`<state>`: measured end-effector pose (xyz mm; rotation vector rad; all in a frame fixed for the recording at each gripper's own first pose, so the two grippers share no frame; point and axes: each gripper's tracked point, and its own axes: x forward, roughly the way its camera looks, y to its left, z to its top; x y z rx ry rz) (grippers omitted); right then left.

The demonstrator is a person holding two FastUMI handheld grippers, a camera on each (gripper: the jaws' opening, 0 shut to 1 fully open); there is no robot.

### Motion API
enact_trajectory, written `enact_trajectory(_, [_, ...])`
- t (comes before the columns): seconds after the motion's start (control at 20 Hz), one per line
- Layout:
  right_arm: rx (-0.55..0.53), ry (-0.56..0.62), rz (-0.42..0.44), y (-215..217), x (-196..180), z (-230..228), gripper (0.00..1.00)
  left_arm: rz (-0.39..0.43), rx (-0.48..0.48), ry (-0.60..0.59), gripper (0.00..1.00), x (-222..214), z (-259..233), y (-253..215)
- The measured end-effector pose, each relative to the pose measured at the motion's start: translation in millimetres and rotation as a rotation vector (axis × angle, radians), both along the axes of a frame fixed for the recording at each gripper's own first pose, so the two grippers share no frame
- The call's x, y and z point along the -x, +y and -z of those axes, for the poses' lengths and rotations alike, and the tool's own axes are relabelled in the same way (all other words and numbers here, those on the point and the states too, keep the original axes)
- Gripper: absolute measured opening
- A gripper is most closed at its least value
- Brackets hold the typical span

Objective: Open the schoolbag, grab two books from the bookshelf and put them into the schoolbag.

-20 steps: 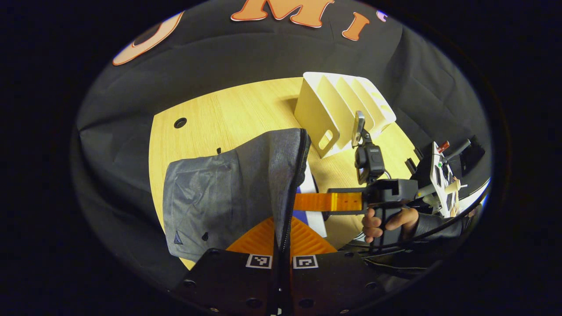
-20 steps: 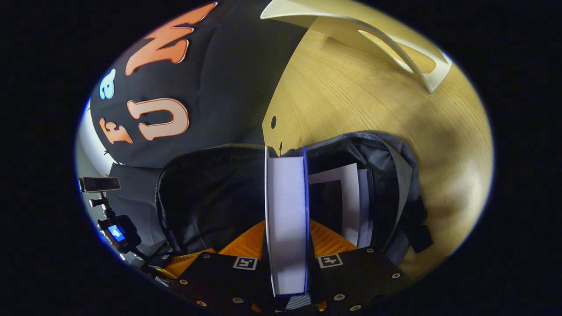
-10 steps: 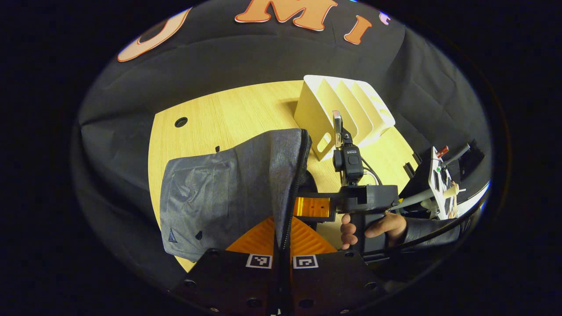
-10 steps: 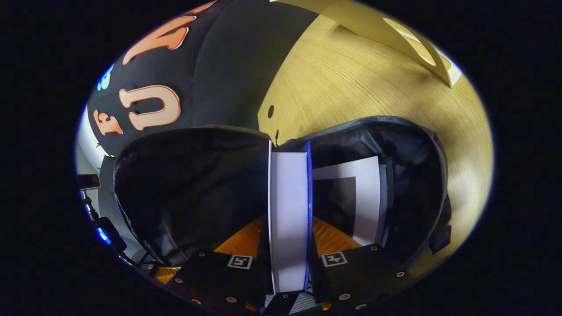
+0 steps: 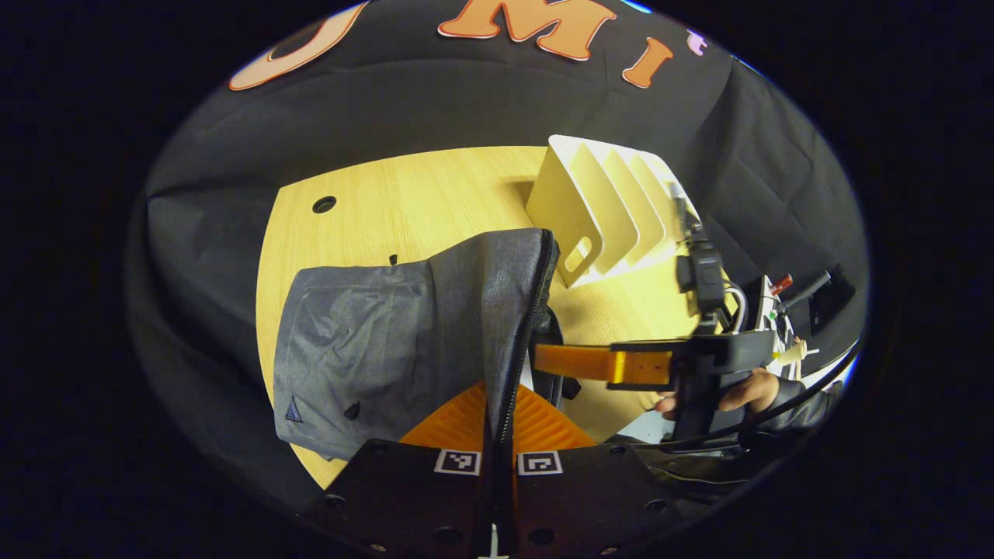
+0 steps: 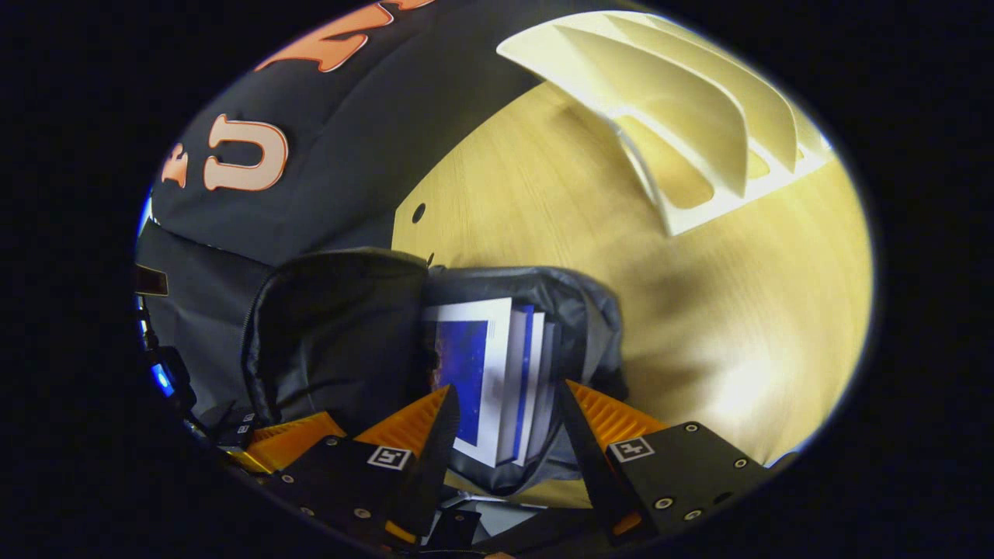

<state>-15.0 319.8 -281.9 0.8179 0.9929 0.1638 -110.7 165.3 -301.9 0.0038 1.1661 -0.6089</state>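
Now, item one: the right tongs [image 6: 505,423], which half a second ago were clenched on a white, blue-edged book, stand released, their fingers spread with nothing between them. We record them drawn back from the mouth of the grey fabric schoolbag [image 6: 536,287].

Item two: the books [image 6: 497,373], white with blue covers, stand on edge side by side inside the bag, straight ahead of the right tongs. We count at least two; the exact number is hard to tell.

Item three: the left tongs [image 5: 498,435] are clenched on the zippered edge of the schoolbag flap [image 5: 512,310], holding it up as they did a second ago. Beyond and to their right we see the right tongs' body with a hand [image 5: 745,388] on its handle.

Item four: the cream plastic bookshelf with slanted dividers [image 5: 613,210] stands on the light wooden table [image 5: 419,194], past the bag, its visible slots empty.

Judgement: we take the second book as delivered, so the loading looks complete; what remains for us is withdrawing the right tongs and letting the flap go.
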Motion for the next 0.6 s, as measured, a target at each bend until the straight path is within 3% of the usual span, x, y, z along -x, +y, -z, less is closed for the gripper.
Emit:
enact_trajectory(0.35, [0.150,-0.142,-0.051,-101.0,3.3,-42.6,0.79,-0.139,-0.106,-0.016,0.05,13.8,14.5,-23.5])
enact_trajectory(0.6, [0.216,-0.228,-0.040,-175.7,2.9,-67.7,0.79,-0.270,-0.150,0.006,0.21,28.3,30.1,-43.6])
